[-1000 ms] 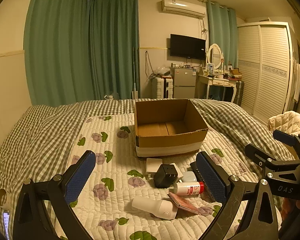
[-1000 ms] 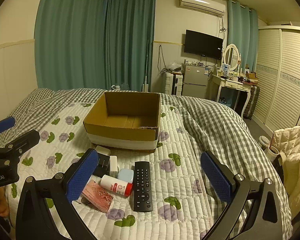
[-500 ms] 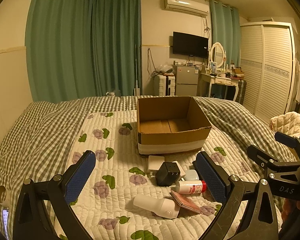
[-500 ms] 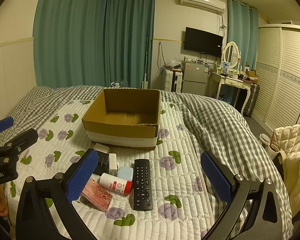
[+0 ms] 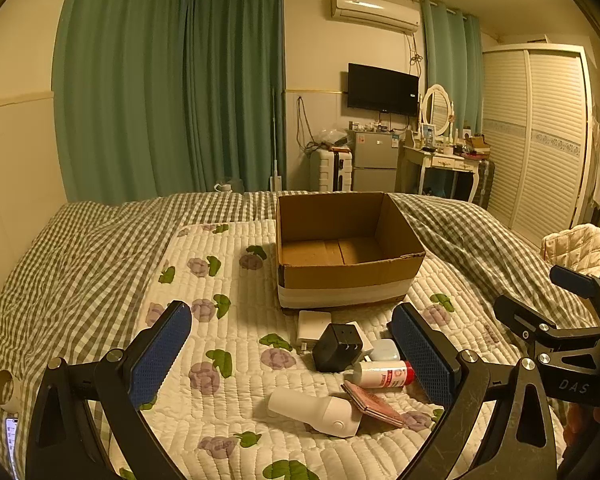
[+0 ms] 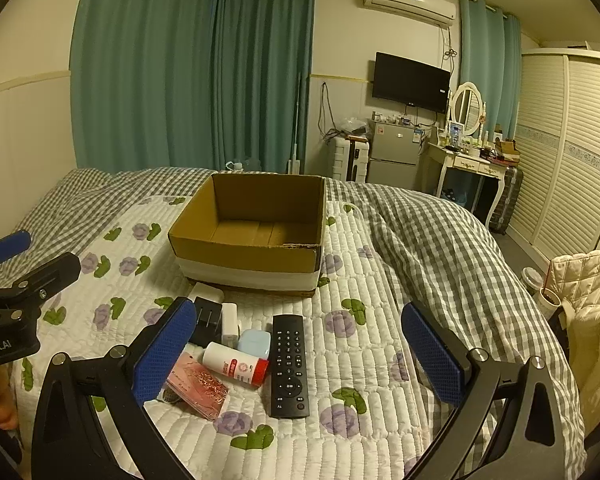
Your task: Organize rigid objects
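An open, empty cardboard box stands on the quilted bed. In front of it lies a cluster: a black charger, a white adapter, a white bottle with a red cap, a white device, a pink card case, a pale blue case and a black remote. My left gripper is open and empty above the cluster. My right gripper is open and empty above the remote.
The flowered quilt lies over a checked duvet. Green curtains, a wall TV, a small fridge, a dressing table and a white wardrobe stand beyond the bed. A cream jacket sits at the right.
Both views shifted slightly: the box and the cluster sit a little lower and closer in view. Nothing was grasped or moved on the bed.
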A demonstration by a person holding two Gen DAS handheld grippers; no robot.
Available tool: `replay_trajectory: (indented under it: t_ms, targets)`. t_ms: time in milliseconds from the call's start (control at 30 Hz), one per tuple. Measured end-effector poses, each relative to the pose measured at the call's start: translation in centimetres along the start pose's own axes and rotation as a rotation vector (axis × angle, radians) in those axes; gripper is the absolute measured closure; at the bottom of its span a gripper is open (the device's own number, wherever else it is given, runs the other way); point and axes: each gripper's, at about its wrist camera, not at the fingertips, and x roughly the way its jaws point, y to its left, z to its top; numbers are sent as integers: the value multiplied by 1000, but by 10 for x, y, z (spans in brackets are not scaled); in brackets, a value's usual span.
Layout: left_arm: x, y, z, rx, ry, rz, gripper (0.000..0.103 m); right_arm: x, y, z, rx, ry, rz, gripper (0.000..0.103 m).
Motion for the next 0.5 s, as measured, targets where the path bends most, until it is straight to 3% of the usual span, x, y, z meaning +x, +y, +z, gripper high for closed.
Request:
replay_trajectory:
  t_ms: [500]
  targets:
    - [8, 2, -2, 1, 17, 1, 1, 4, -1, -1, 15, 10, 12, 0]
